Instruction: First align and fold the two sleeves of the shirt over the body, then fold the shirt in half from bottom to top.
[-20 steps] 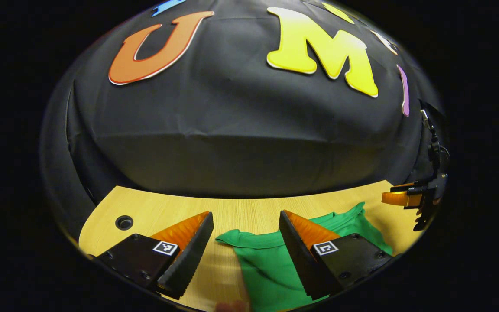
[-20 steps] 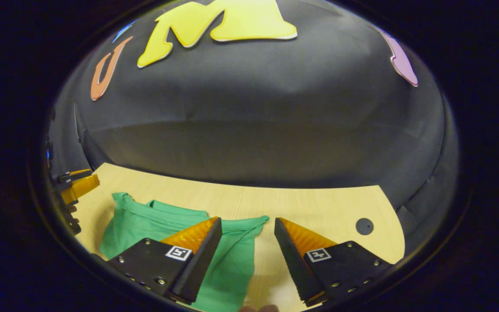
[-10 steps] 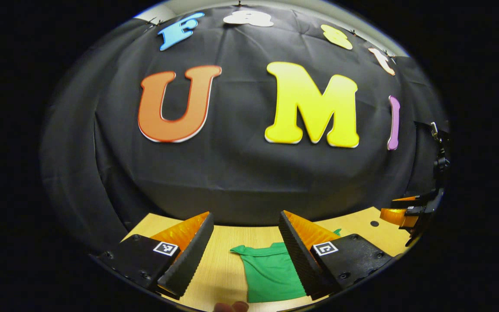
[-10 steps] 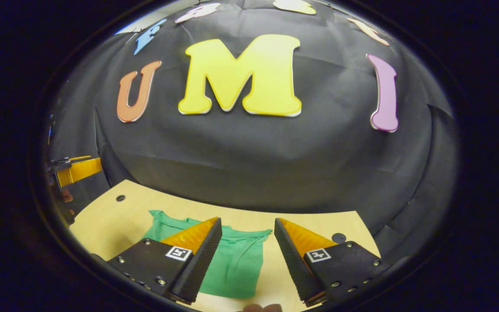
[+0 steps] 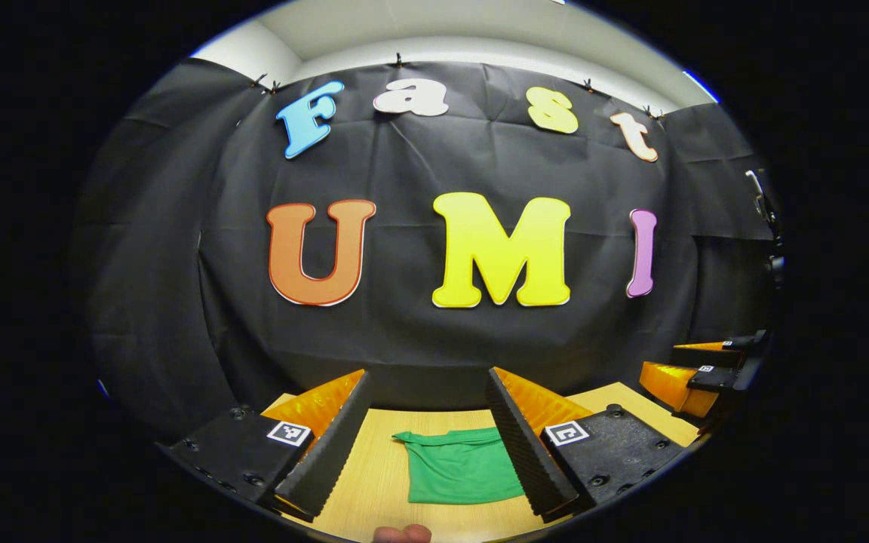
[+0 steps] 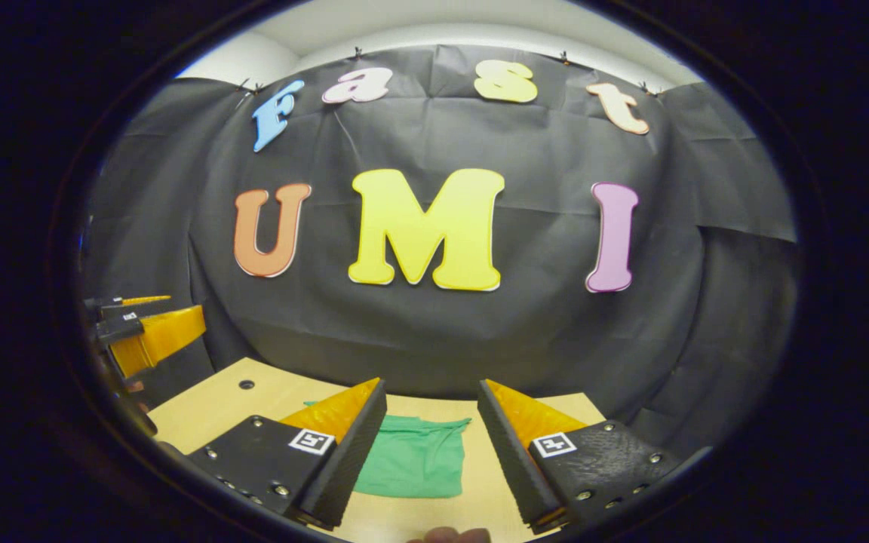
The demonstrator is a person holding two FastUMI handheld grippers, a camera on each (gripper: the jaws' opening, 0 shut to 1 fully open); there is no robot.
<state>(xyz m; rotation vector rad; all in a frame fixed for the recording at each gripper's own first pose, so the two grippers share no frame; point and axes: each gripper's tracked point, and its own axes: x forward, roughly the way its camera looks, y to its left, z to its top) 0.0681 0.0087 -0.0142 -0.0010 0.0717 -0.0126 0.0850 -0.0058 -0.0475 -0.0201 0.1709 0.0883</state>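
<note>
A green shirt (image 5: 459,466) lies folded into a compact rectangle on the wooden table (image 5: 374,467). In the left gripper view my left gripper (image 5: 428,377) is open, held above and behind the shirt, touching nothing. The right gripper (image 5: 680,381) shows at that view's right edge. In the right gripper view the folded shirt (image 6: 416,467) sits between and beyond my right gripper's (image 6: 431,386) open fingers, with nothing held. The left gripper (image 6: 151,332) appears at the left edge there, raised off the table.
The black cloth wall stands close behind the table's far edge. A small round hole (image 6: 246,385) is set in the table near its left corner. Fingertips of the holding hands (image 5: 400,534) show at the bottom of each view.
Both grippers have drawn back and lifted away from the shirt, tilting upward, so the shirt looks smaller and farther. The shirt lies still. Both stay open.
</note>
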